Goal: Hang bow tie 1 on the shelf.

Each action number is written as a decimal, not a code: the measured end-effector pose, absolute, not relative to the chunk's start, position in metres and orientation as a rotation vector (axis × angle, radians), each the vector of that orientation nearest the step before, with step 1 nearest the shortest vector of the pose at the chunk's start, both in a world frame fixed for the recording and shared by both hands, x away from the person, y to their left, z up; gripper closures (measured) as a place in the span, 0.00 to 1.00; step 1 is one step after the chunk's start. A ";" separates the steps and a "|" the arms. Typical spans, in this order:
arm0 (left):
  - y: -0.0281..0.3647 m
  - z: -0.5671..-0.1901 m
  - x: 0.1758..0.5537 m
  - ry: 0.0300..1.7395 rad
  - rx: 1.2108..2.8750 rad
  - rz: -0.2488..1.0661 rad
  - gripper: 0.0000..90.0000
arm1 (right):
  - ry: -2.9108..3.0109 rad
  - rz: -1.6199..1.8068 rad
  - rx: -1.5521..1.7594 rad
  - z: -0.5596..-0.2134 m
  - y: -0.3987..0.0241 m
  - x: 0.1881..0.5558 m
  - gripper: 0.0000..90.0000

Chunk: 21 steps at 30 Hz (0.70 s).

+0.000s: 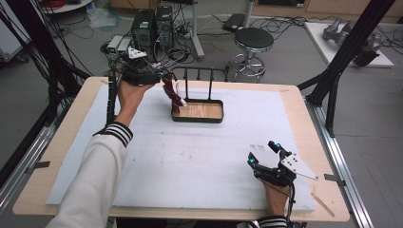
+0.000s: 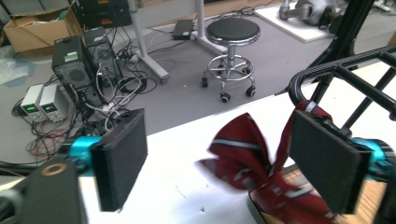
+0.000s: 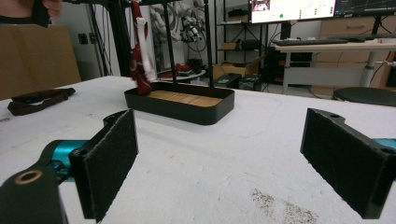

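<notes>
Two grippers over white-padded table [image 1: 199, 161]. Left gripper [image 1: 167, 81] raised at far left beside black rack [image 1: 197, 111] with wooden floor; jaws spread wide, pads not pressing anything. Red striped necktie [image 1: 173, 94] hangs loose between and just beyond them, blurred, lower end reaching into rack's tray. Right gripper [image 1: 262, 153] rests low at near right corner, well apart from rack, jaws wide apart, nothing between. Dark strap [image 3: 39, 99] lies on table at far left.

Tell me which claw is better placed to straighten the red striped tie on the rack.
Left. The left claw is open right beside the tie draped at the rack; the right claw sits far off.
</notes>
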State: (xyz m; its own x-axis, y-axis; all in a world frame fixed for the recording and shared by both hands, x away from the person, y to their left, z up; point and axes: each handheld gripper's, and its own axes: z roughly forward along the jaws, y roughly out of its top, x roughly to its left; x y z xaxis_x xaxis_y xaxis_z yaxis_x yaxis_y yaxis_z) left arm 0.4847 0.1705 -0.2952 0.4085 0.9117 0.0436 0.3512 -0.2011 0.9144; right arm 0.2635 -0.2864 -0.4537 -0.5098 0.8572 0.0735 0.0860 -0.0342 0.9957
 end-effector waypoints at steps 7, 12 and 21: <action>0.180 -0.292 0.478 1.052 1.757 0.774 0.20 | 1.628 1.600 1.006 -0.454 -0.286 0.264 0.11; 0.191 -0.290 0.470 0.989 1.710 0.749 0.19 | 1.631 1.596 1.003 -0.454 -0.287 0.264 0.11; 0.212 -0.292 0.443 0.910 1.631 0.698 0.19 | 1.635 1.594 1.002 -0.454 -0.286 0.264 0.11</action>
